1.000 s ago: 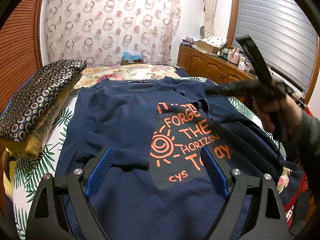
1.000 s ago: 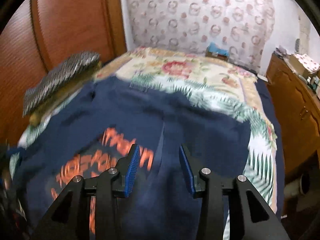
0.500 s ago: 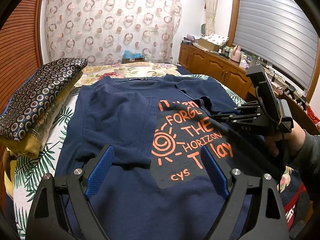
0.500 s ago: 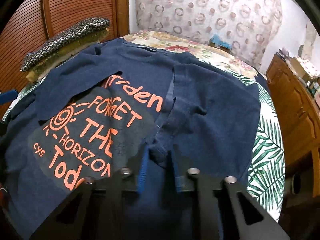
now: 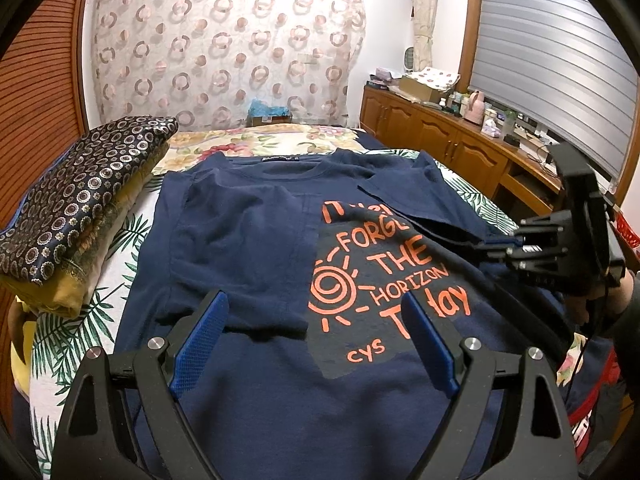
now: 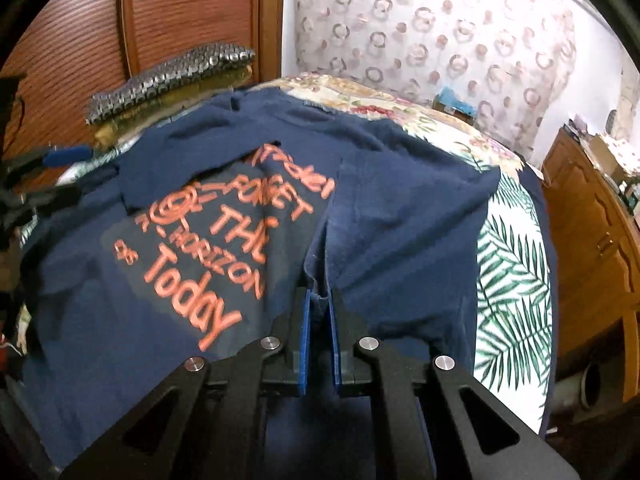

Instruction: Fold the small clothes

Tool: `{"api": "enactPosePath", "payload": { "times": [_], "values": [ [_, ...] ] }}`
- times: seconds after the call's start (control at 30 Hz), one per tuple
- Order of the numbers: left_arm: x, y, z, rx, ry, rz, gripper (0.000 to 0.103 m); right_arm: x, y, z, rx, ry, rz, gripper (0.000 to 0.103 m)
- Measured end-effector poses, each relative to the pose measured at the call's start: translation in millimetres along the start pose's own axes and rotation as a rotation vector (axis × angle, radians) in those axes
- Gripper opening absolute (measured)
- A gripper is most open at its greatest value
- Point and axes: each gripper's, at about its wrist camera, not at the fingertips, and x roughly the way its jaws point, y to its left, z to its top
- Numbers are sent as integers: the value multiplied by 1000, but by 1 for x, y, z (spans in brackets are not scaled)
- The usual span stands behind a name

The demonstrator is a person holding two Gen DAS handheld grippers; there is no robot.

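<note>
Only right tongs (image 6: 318,304) visibly pinching T-shirt (image 6: 400,216)

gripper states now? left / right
Left gripper: open, holding nothing, above the navy T-shirt.
Right gripper: jaws closed on a fold of the T-shirt.

**Layout on bed**

The shirt (image 5: 248,248) lay flat on the bed (image 5: 72,344), collar toward the curtain (image 5: 224,52). Folded fabrics (image 5: 80,204) sat stacked left of it, at the bed's edge. A cabinet (image 5: 436,136) stood right of the bed, under the shutter (image 5: 560,60).
</note>
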Motion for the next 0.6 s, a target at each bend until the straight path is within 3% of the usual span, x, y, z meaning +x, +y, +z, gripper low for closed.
{"api": "enactPosePath", "payload": {
  "times": [0.1, 0.17, 0.23, 0.47, 0.6],
  "values": [
    [2, 3, 0, 1, 5, 10, 89, 3, -5, -9, 17, 14, 7, 22],
    [5, 8, -1, -3, 11, 21, 89, 0, -7, -10, 36, -4, 34, 40],
    [7, 17, 1, -11, 15, 33, 89, -3, -9, -9, 43, -26, 43, 49],
    [15, 49, 24, 24, -2, 75, 89, -20, -25, 2, 71, -96, 14, 51],
    [31, 73, 46, 9, 18, 61, 85, -18, -45, 13, 117, -119, -33, 51]
  ]
}}
